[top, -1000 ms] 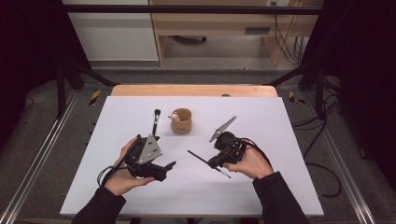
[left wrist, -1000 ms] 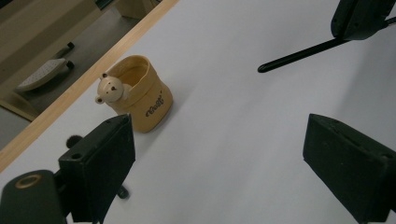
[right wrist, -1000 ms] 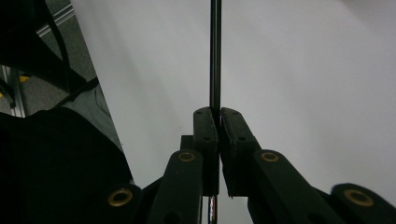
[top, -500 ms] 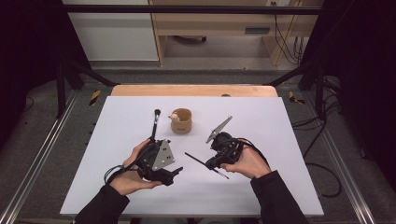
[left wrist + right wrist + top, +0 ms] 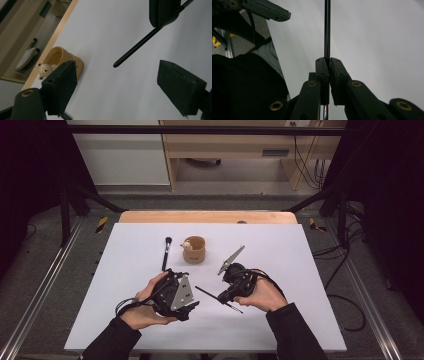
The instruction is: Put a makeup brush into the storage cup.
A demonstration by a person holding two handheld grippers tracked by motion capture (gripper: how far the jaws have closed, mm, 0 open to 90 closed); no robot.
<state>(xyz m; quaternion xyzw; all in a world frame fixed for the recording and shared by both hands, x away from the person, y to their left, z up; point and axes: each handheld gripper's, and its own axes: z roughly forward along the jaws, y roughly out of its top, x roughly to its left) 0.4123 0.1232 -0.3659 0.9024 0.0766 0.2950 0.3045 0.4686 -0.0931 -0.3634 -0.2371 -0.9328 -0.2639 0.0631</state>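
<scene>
Thin black stick (image 5: pixel 216 296) sits pinched in the right gripper (image 5: pixel 231 292) over the white table (image 5: pixel 310 270), its long axis slanting, free end aimed at the left gripper (image 5: pixel 187 305) — whose jaws gape, just easing inward, nothing between them. Beyond stand a bear cup (image 5: pixel 194 249) and a makeup brush (image 5: pixel 165 253), well apart — nothing blocks the stick.

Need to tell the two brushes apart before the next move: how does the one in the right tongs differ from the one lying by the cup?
The held brush is clamped in the shut right tongs, pointing toward the left tongs; the lying brush rests untouched left of the cup, bristle head away from the person. Both have slim black handles.
</scene>
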